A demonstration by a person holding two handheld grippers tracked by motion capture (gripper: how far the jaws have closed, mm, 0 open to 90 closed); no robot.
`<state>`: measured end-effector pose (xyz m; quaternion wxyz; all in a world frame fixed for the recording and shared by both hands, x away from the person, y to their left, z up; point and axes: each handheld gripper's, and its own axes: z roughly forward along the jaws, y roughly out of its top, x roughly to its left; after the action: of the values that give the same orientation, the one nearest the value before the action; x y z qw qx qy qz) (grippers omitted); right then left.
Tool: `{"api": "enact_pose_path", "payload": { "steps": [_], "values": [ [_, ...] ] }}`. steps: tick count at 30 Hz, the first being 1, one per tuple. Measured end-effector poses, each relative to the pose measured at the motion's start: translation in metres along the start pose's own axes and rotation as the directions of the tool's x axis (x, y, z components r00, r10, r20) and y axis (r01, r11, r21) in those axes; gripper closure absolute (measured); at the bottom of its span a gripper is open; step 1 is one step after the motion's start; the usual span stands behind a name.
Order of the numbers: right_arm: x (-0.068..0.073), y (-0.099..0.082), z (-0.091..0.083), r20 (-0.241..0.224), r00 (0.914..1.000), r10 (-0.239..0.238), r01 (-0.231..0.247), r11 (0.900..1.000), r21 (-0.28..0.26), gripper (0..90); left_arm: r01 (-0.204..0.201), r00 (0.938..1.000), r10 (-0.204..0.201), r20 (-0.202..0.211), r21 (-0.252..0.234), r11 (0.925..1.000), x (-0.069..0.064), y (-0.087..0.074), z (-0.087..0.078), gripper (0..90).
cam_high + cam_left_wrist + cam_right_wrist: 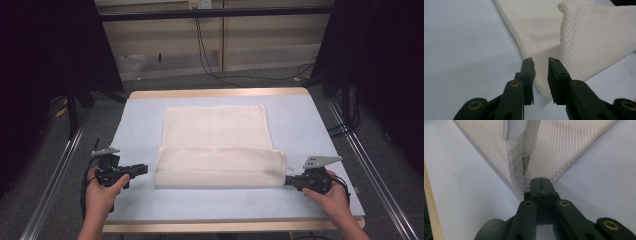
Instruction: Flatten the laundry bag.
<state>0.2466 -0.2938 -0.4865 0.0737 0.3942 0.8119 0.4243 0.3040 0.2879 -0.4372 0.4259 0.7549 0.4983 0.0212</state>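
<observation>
A cream woven towel (215,145) lies on the pale blue table (132,125), and its near part is folded back on itself into a thick band. My left gripper (144,169) rests a little to the left of that band's left end. In the left gripper view its jaws (541,62) stand apart with nothing pressed between them, and the towel's folded edge (566,37) is just beyond the tips. My right gripper (288,180) is at the band's right end. It (540,180) is shut on the towel's corner (524,175), which rises bunched above the tips.
The table has a wooden strip along its near edge (230,226) and another along its far edge (220,93). Metal rails (372,165) run along both sides on the floor, and cables (210,65) trail behind. Bare blue surface surrounds the towel.
</observation>
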Motion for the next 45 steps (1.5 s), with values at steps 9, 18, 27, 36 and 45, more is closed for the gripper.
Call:
{"api": "enact_pose_path", "payload": {
  "steps": [9, 18, 27, 36, 45],
  "values": [
    [0.0, 0.0, 0.0, 0.001, 1.0, -0.002, 0.002, 1.0, -0.004, 89.6, -0.018, 0.9989, 0.016, 0.045, 0.045, 0.9988, -0.008, -0.001, 0.015, 80.1],
    [0.0, 0.0, 0.0, 0.001, 1.0, -0.003, 0.003, 1.0, -0.005, 89.3, -0.006, 0.9966, -0.001, 0.082, 0.088, 0.9961, -0.01, -0.006, 0.018, 84.1],
    [0.0, 0.0, 0.0, 0.004, 1.0, -0.004, 0.004, 1.0, 0.007, 88.7, -0.001, 0.9963, -0.011, 0.086, 0.138, 0.9904, -0.008, -0.011, 0.024, 85.2],
    [0.001, 0.0, 0.001, 0.004, 1.0, 0.004, -0.004, 0.9999, 0.011, 87.4, -0.016, 0.9986, 0.006, 0.052, 0.2, 0.9796, -0.01, -0.016, 0.03, 85.1],
    [0.001, 0.001, 0.003, -0.007, 1.0, 0.003, -0.003, 0.9999, 0.014, 83.5, -0.024, 0.9987, 0.014, 0.049, 0.206, 0.9783, -0.011, -0.019, 0.032, 77.9]
  ]
}}
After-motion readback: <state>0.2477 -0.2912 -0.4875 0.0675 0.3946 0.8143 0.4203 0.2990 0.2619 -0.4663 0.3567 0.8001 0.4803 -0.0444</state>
